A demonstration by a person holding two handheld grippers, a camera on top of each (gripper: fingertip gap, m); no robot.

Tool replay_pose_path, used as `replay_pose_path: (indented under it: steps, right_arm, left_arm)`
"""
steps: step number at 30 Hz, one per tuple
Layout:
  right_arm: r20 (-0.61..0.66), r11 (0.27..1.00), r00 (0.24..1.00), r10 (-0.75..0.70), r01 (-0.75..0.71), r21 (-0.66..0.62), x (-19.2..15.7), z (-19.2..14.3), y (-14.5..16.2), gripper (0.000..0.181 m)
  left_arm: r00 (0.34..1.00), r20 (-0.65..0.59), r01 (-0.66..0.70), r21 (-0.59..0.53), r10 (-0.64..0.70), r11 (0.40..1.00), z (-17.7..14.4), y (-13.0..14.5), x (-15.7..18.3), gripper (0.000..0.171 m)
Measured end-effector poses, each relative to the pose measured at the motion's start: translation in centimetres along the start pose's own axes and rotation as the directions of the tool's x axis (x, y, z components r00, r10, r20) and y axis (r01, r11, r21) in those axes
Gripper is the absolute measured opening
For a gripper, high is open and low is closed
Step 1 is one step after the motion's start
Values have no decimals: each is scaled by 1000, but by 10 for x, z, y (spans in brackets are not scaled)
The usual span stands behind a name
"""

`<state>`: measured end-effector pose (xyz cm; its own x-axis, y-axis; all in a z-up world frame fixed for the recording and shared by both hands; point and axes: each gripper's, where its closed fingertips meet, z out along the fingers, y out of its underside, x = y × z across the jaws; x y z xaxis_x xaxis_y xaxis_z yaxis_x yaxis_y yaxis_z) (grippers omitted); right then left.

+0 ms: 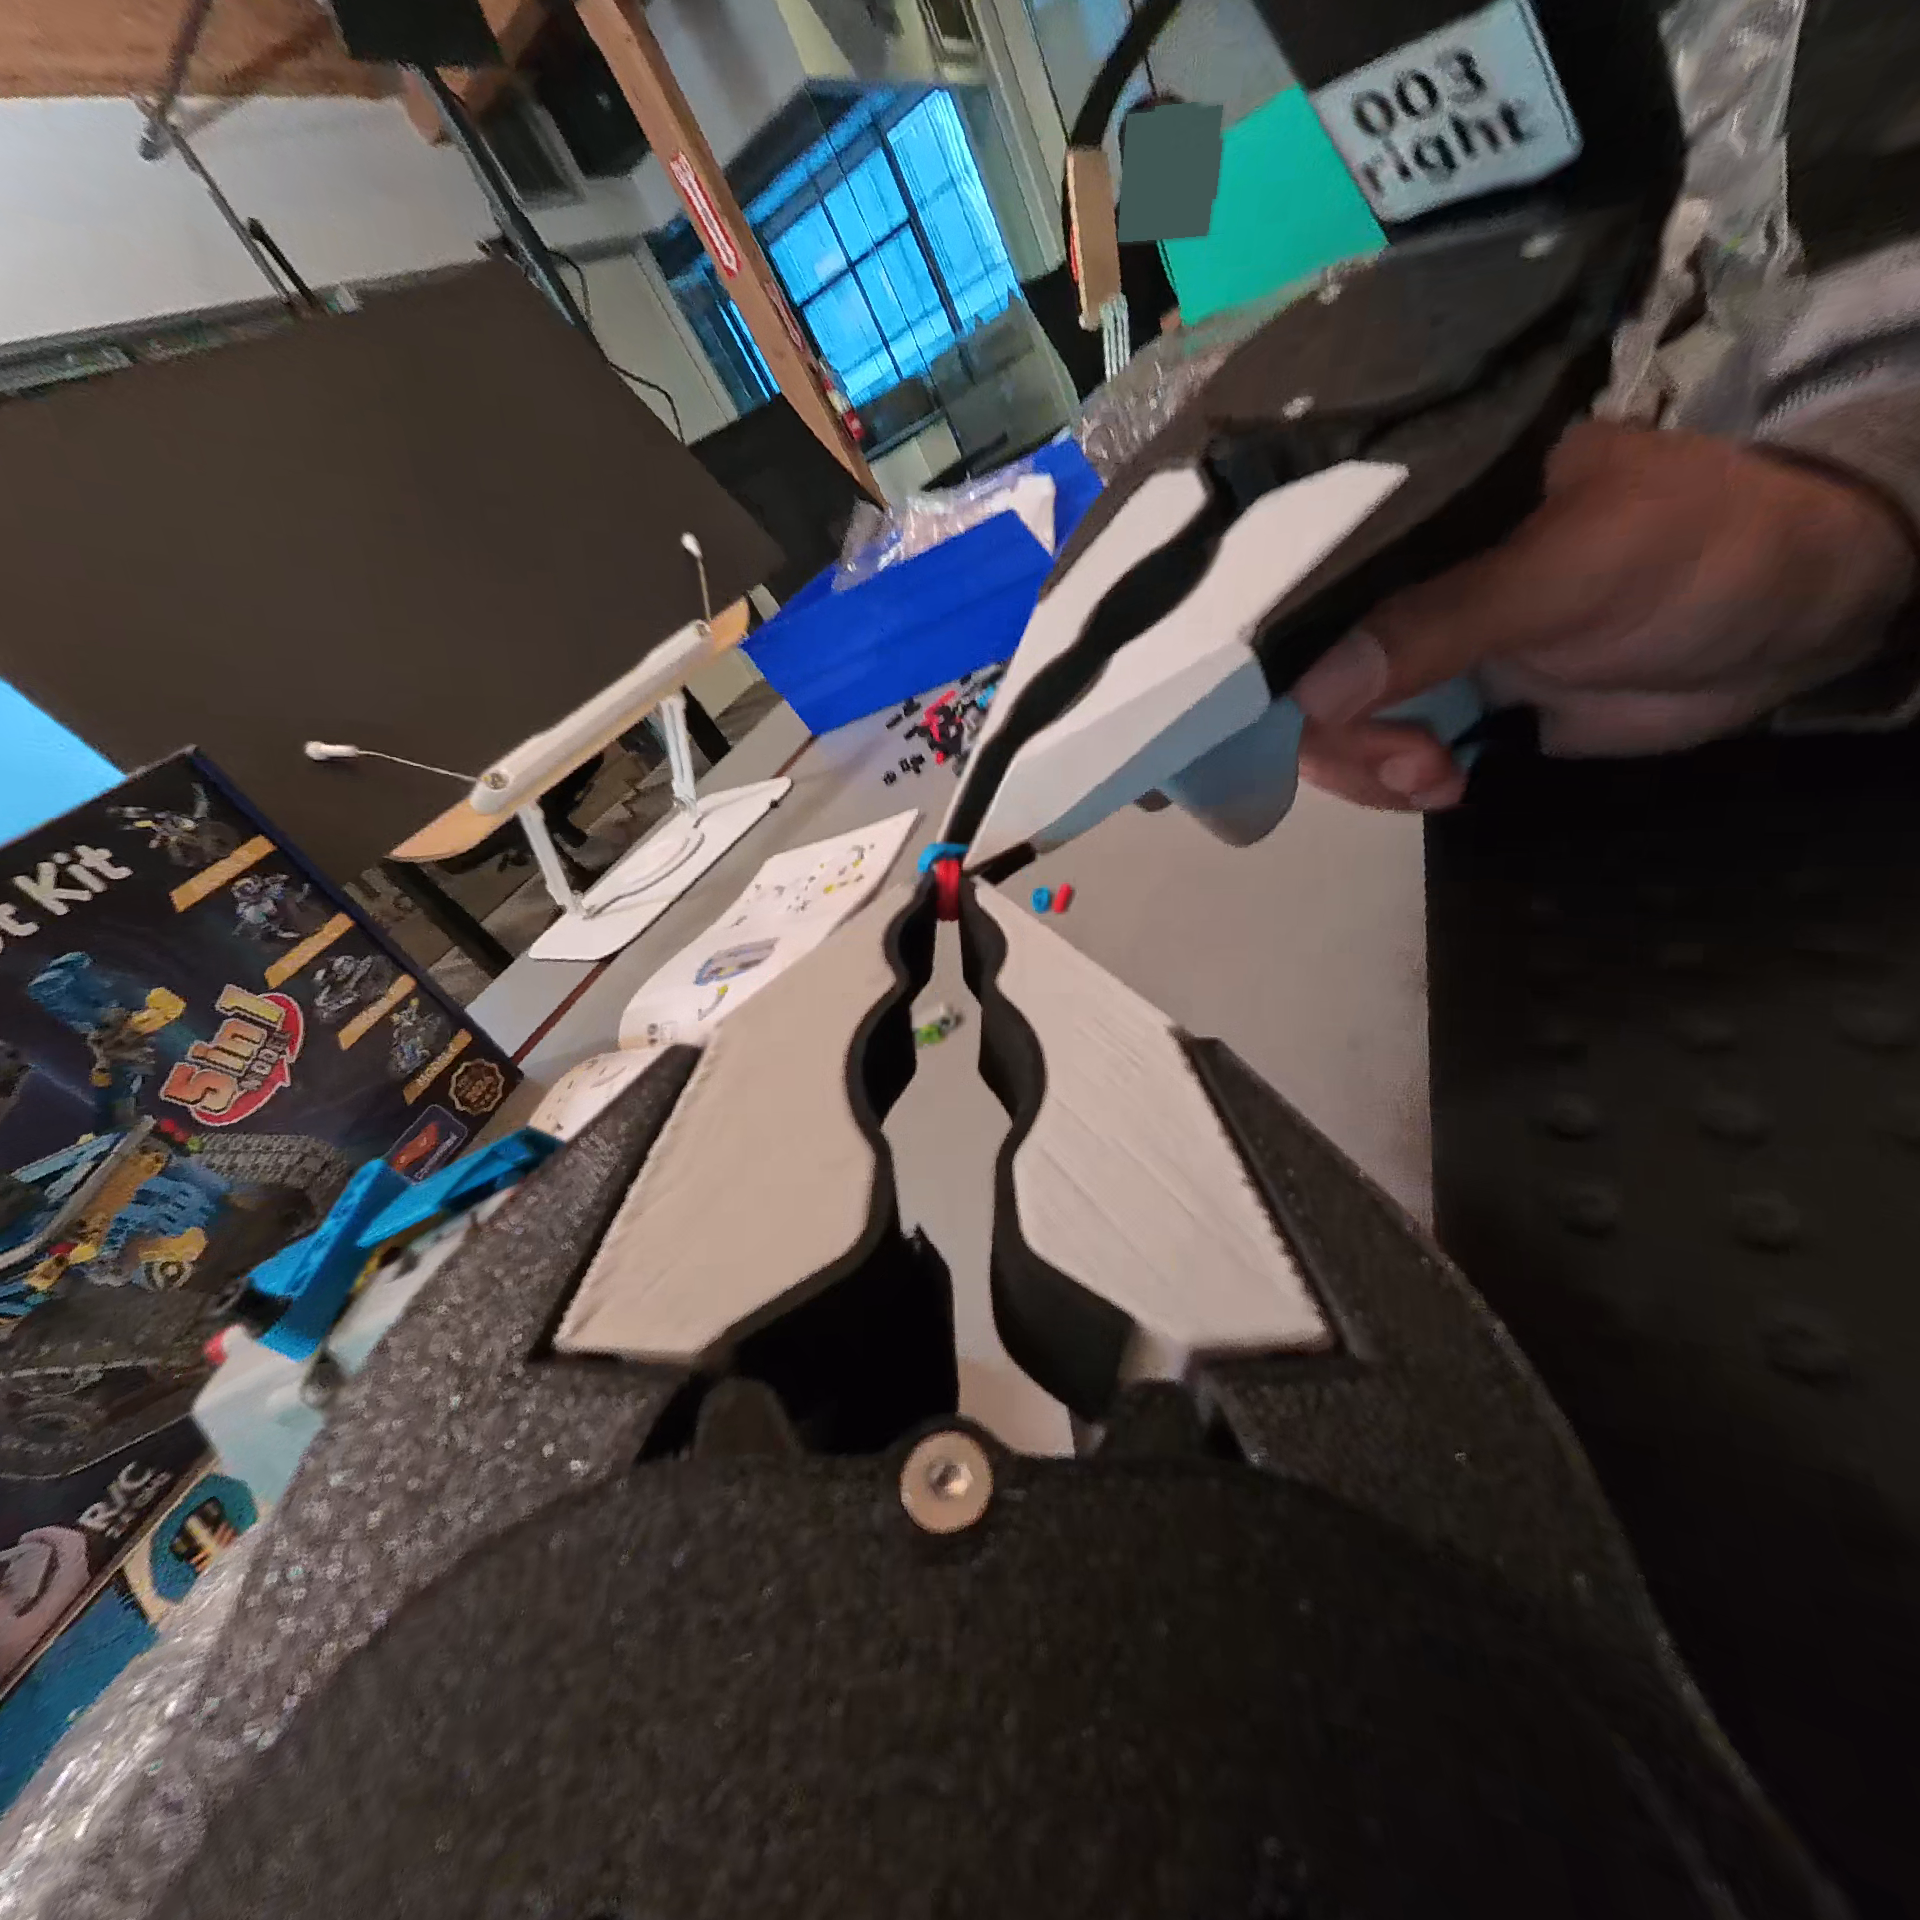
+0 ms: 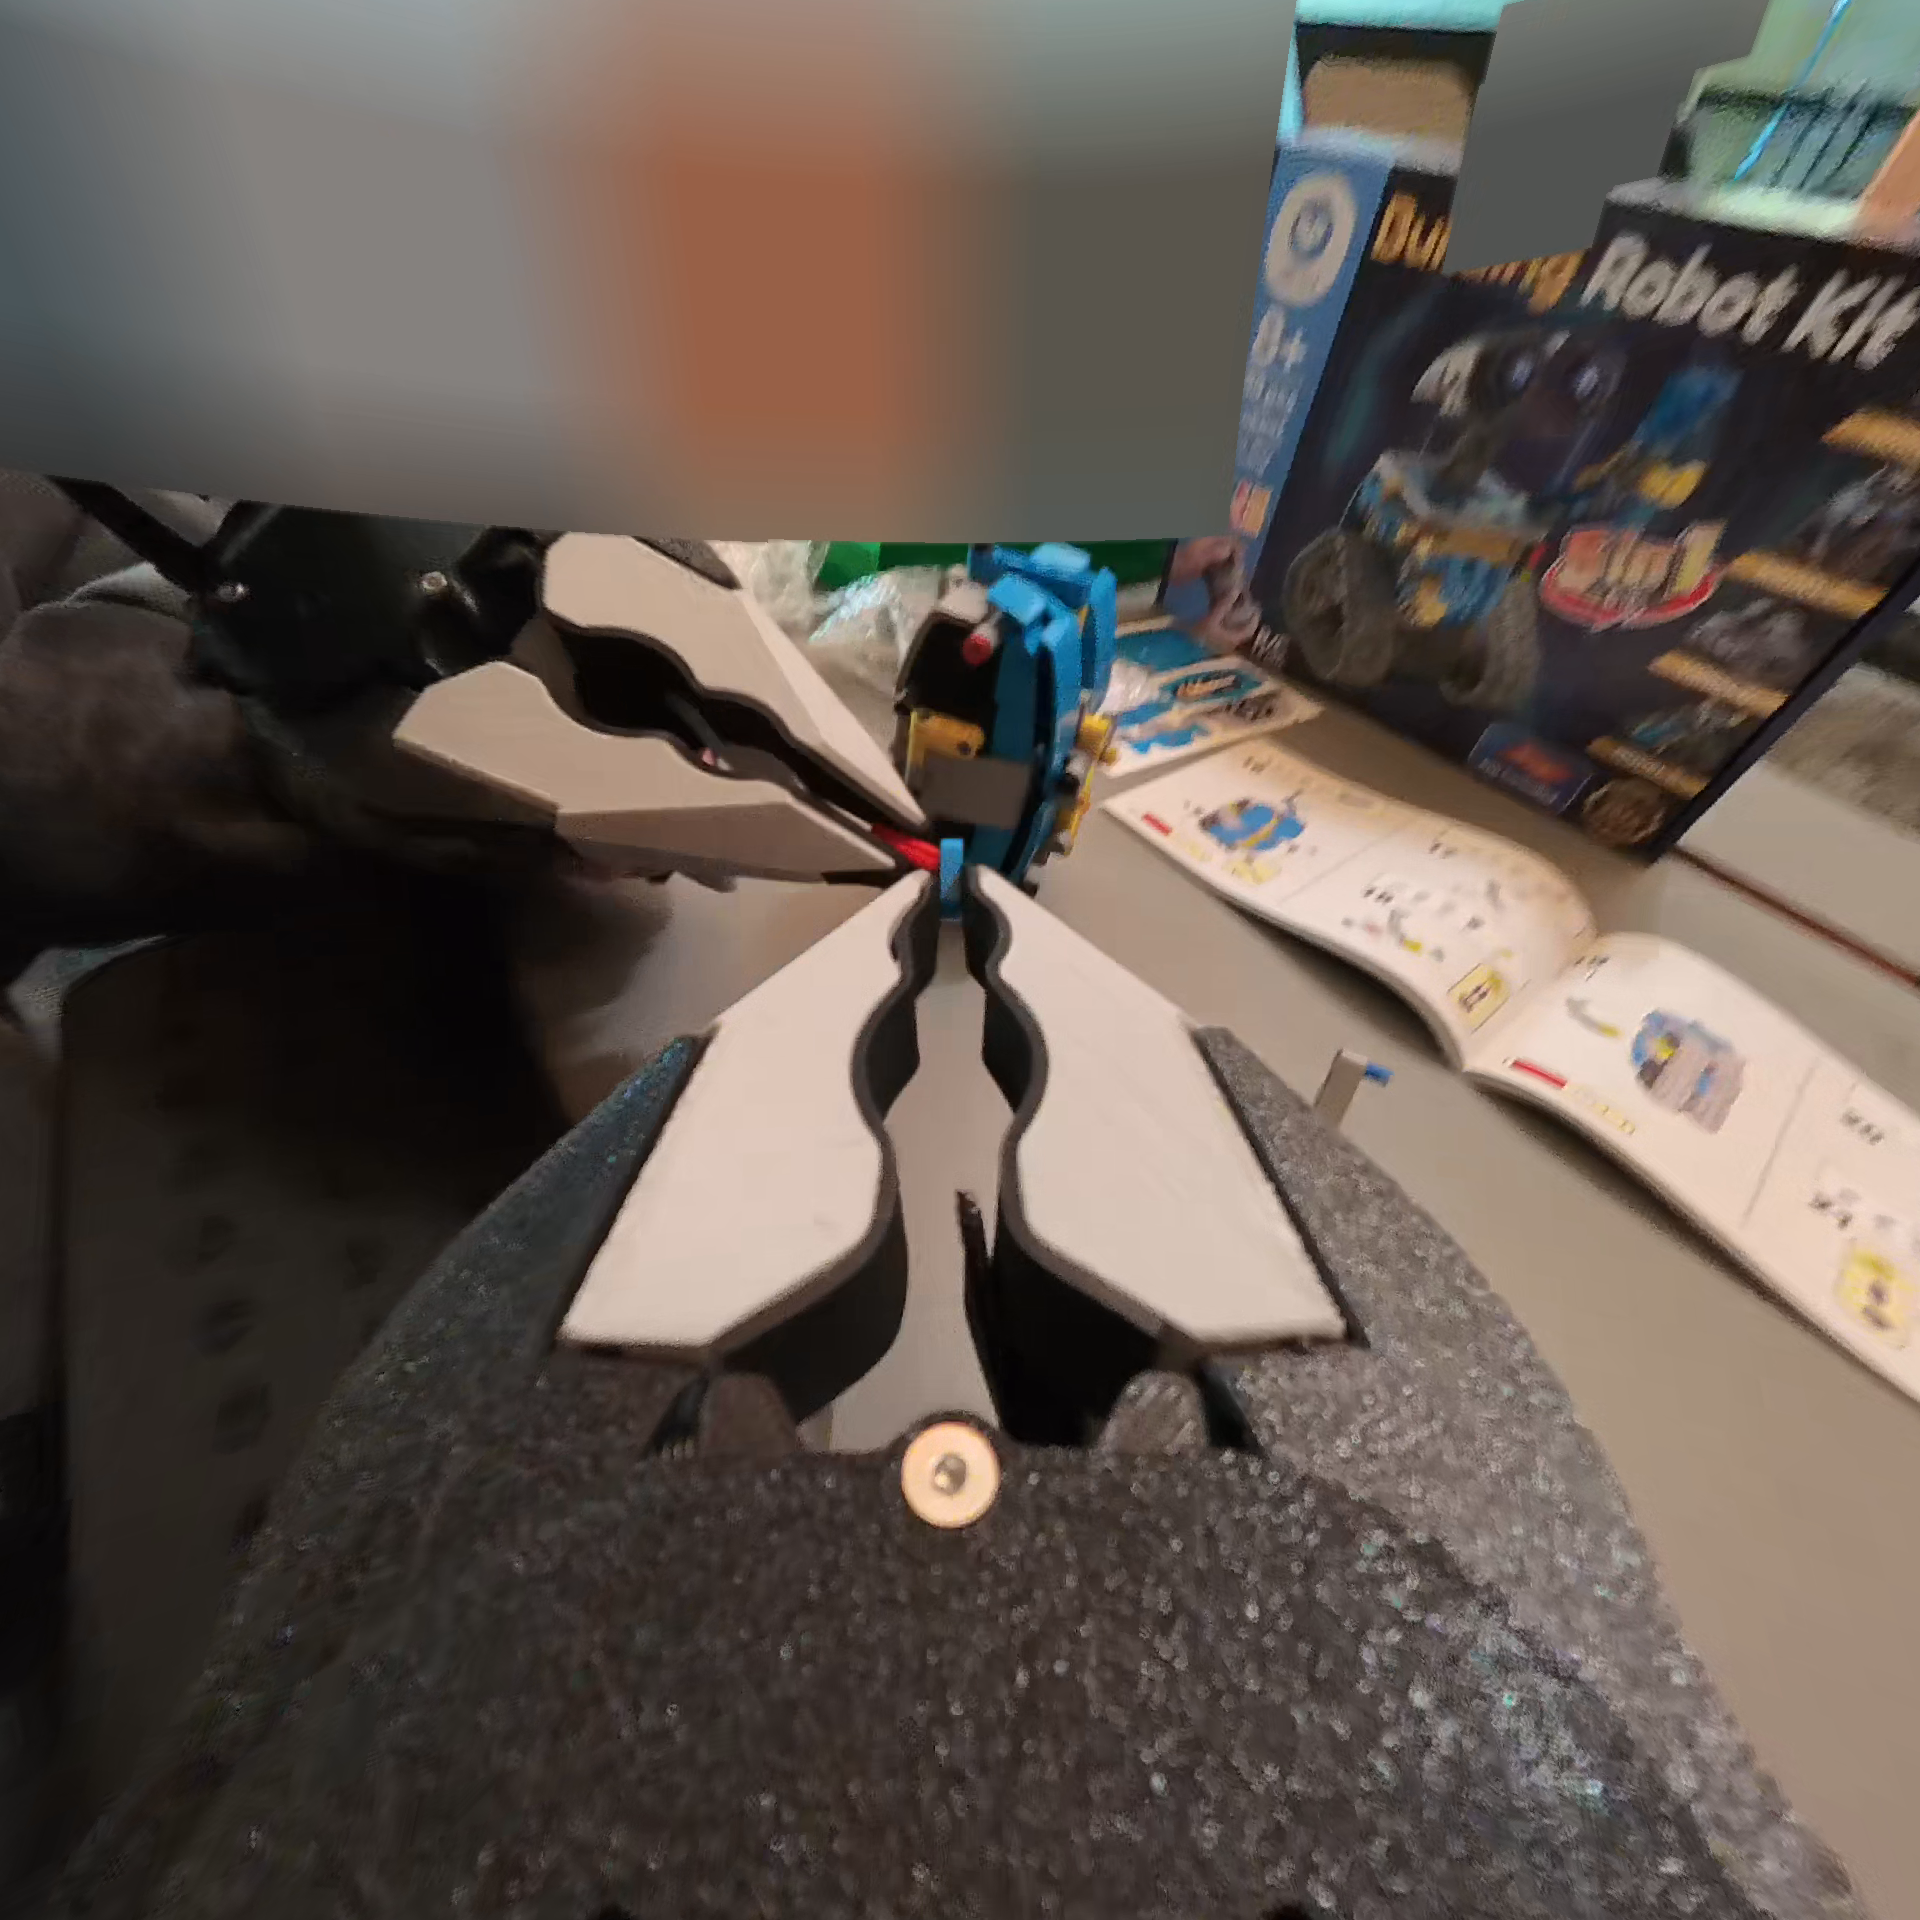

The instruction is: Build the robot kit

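From my feed, I saw a dark partition (image 1: 343, 540), blue-lit windows (image 1: 883, 229), timber beams (image 1: 727, 208) and a grey table (image 1: 1226, 987).

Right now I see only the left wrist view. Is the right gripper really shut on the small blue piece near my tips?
Observer: Yes, the right gripper is shut on the blue piece, which stands upright between its tips.
Operator: What is behind it?
Observer: A blue and yellow model stands upright just behind it and your red piece.
Operator: Anything loose nearby?
Observer: A small grey piece stands on the table, right of that gripper.
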<state>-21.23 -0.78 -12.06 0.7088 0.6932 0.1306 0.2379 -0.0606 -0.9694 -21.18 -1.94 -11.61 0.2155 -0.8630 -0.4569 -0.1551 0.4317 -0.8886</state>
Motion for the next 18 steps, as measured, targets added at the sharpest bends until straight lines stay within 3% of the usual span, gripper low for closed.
replay_pose_path:
  steps: [9,13,18]
  right_arm:
    - [-248,948,934,-256,293,125,-3,3,-29,3]
    - [-233,944,945,-231,276,182,-4,4,-37,3]
    - [-269,928,932,-242,303,215,-7,4,-44,3]
  left_arm:
    - [985,26,164,112,-168,980,-11,-19,-16,3]
    - [964,-13,264,163,-265,951,-14,-25,-21,3]
    - [959,-11,281,200,-284,939,-18,-30,-24,3]
